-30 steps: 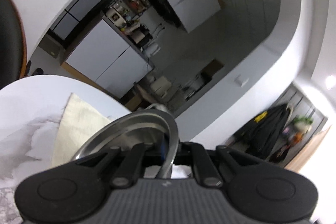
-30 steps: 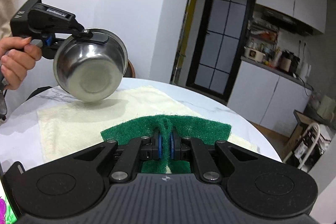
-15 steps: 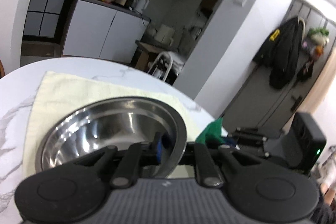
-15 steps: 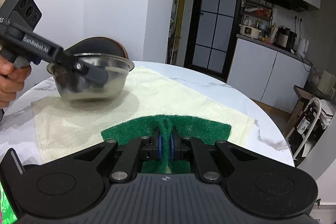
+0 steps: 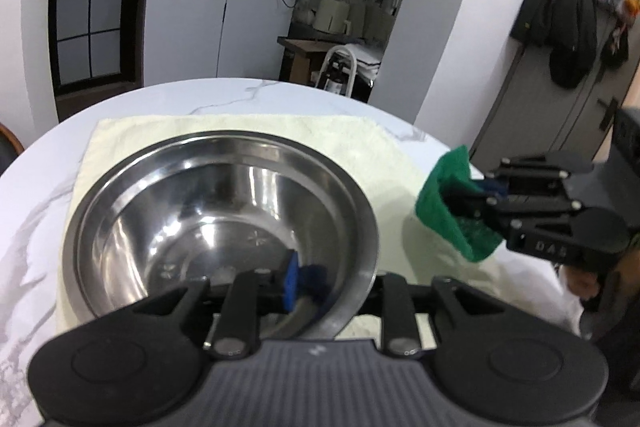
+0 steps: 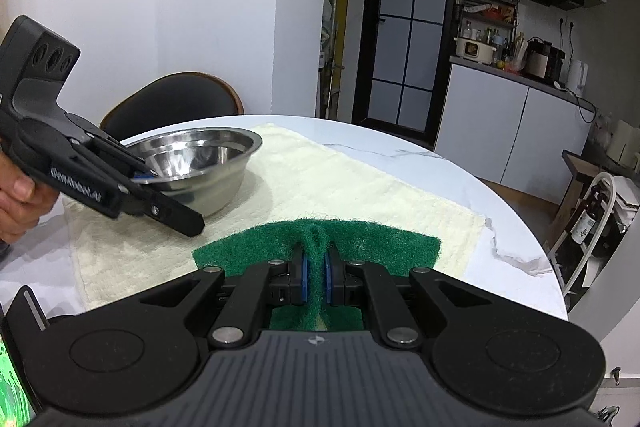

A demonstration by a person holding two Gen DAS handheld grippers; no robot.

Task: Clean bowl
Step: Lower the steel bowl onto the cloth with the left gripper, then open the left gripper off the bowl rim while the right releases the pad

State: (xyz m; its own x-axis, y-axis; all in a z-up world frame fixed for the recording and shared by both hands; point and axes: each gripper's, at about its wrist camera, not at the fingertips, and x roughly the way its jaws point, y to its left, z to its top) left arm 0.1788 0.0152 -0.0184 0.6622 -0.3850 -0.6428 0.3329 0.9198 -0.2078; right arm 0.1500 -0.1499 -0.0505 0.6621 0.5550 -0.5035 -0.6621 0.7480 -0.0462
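Note:
A steel bowl [image 5: 224, 215] stands upright on the cream cloth [image 5: 280, 131]; it also shows in the right wrist view [image 6: 200, 163]. My left gripper [image 5: 320, 287] is shut on the bowl's near rim, one blue pad inside the bowl. It shows from the side in the right wrist view [image 6: 148, 187]. My right gripper [image 6: 316, 279] is shut on a folded green scouring pad [image 6: 360, 243], held above the cloth to the right of the bowl. The pad [image 5: 452, 203] and right gripper [image 5: 480, 195] also show in the left wrist view.
The cloth [image 6: 340, 183] lies on a round white marble table [image 6: 520, 259]. A dark chair [image 6: 172, 107] stands behind the bowl. Kitchen cabinets [image 6: 500, 123] and a small rack [image 6: 588, 223] stand beyond the table's far edge.
My left gripper has turned the bowl from tilted in the air to upright and lowered it onto the cloth. My right gripper has kept the green pad nearly still.

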